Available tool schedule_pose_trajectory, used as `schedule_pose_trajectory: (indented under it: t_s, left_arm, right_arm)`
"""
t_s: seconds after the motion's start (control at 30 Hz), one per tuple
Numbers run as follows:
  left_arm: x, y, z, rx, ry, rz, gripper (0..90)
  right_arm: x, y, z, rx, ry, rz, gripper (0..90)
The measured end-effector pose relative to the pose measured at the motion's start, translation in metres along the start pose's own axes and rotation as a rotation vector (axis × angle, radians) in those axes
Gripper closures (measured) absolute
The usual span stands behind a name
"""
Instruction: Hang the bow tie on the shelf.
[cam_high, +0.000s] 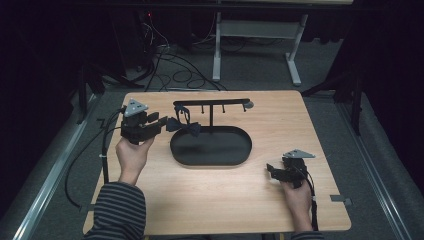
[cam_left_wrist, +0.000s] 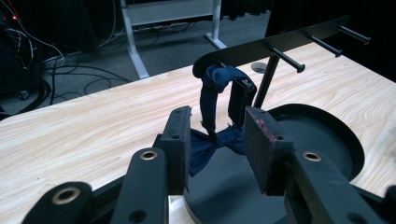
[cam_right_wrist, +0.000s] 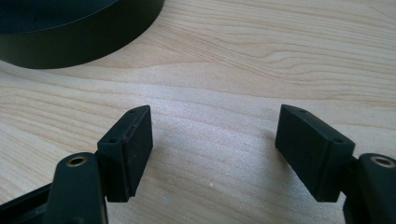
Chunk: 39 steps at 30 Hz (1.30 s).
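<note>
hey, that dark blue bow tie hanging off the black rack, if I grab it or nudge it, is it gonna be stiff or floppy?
Probably floppy: the bow tie is cloth, and its strap droops in a loop from the rack. It looks light, so a nudge would likely swing it. The left gripper stands open around the bow, not pinching it; a pull might drag the strap off its peg.

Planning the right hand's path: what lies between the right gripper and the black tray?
Bare wooden tabletop between right gripper and black tray, in the right gripper view.

bow tie (cam_left_wrist: 212, 142): part hidden behind the left gripper (cam_left_wrist: 217, 147) jaw
tray (cam_right_wrist: 70, 28): cut off by the top edge — mostly unseen
</note>
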<state>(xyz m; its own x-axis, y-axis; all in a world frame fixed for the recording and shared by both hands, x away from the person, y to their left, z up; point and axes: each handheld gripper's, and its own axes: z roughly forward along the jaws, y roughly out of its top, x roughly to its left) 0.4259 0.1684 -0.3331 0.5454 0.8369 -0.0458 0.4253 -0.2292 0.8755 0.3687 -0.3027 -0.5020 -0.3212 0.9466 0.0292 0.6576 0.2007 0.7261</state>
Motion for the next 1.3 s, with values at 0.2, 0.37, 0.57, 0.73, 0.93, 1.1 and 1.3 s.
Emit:
schedule_pose_trajectory:
  t_s: [0.2, 0.37, 0.57, 0.73, 0.93, 1.1, 1.3]
  left_arm:
    - [-0.003, -0.006, -0.008, 0.010, -0.008, -0.002, 61.2]
    - [-0.002, -0.011, -0.021, 0.018, 0.005, -0.009, 60.7]
    - [0.002, -0.017, -0.037, 0.025, 0.032, -0.019, 59.8]
    - [0.003, -0.020, -0.046, 0.008, 0.034, -0.044, 58.3]
    - [0.003, -0.029, -0.053, 0.019, 0.040, -0.048, 57.3]
    - [0.003, -0.033, -0.060, 0.022, 0.047, -0.055, 56.1]
    - [0.000, -0.033, -0.065, 0.015, 0.054, -0.054, 54.9]
  right_arm:
    - [0.001, 0.000, 0.000, 0.003, -0.007, -0.008, 28.8]
    - [0.001, 0.000, 0.000, 0.003, -0.009, -0.008, 28.9]
    - [0.001, 0.000, 0.000, 0.001, -0.007, -0.003, 28.9]
    - [0.001, 0.000, 0.000, -0.002, -0.006, 0.007, 29.5]
    - [0.000, 0.001, 0.001, -0.004, -0.007, 0.018, 30.2]
    - [-0.001, 0.001, 0.001, -0.004, -0.007, 0.019, 30.3]
    - [-0.001, 0.001, 0.001, -0.004, -0.007, 0.018, 30.2]
